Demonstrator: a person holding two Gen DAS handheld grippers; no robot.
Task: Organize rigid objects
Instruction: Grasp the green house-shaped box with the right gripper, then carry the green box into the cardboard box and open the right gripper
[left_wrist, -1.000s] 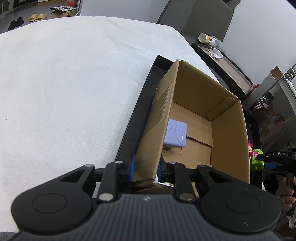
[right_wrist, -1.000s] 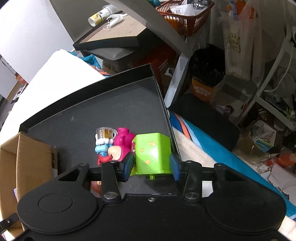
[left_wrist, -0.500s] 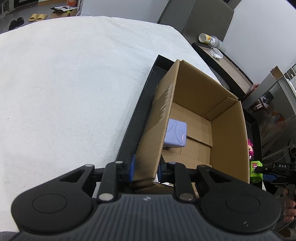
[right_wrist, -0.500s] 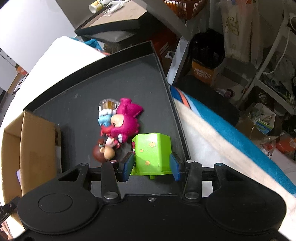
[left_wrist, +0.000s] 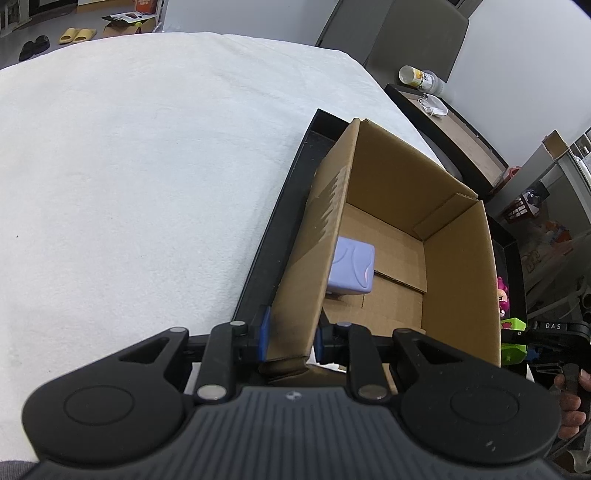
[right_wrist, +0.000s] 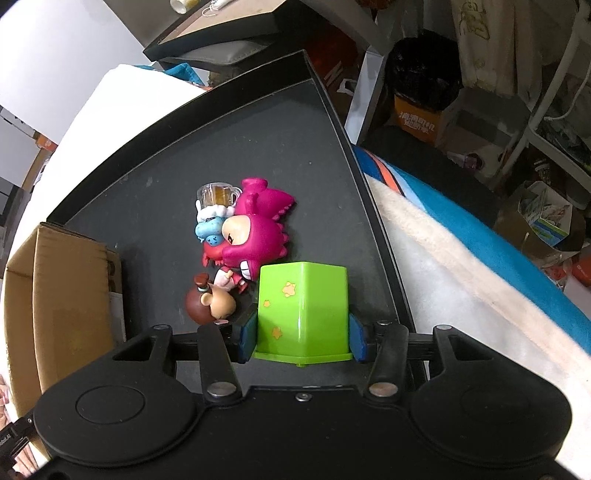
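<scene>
Left wrist view shows one purple block (left_wrist: 351, 266) already inside the cardboard box (left_wrist: 458, 273), whose wall the left gripper (left_wrist: 291, 338) clamps, while the right gripper (right_wrist: 301, 338) grasps the green cube (right_wrist: 303, 306) above the black tray (right_wrist: 177, 155), toy figures (right_wrist: 255, 232) remaining.

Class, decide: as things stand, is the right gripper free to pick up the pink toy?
Probably not: the right gripper is shut on the green box, which also sits between it and the pink toy.
</scene>
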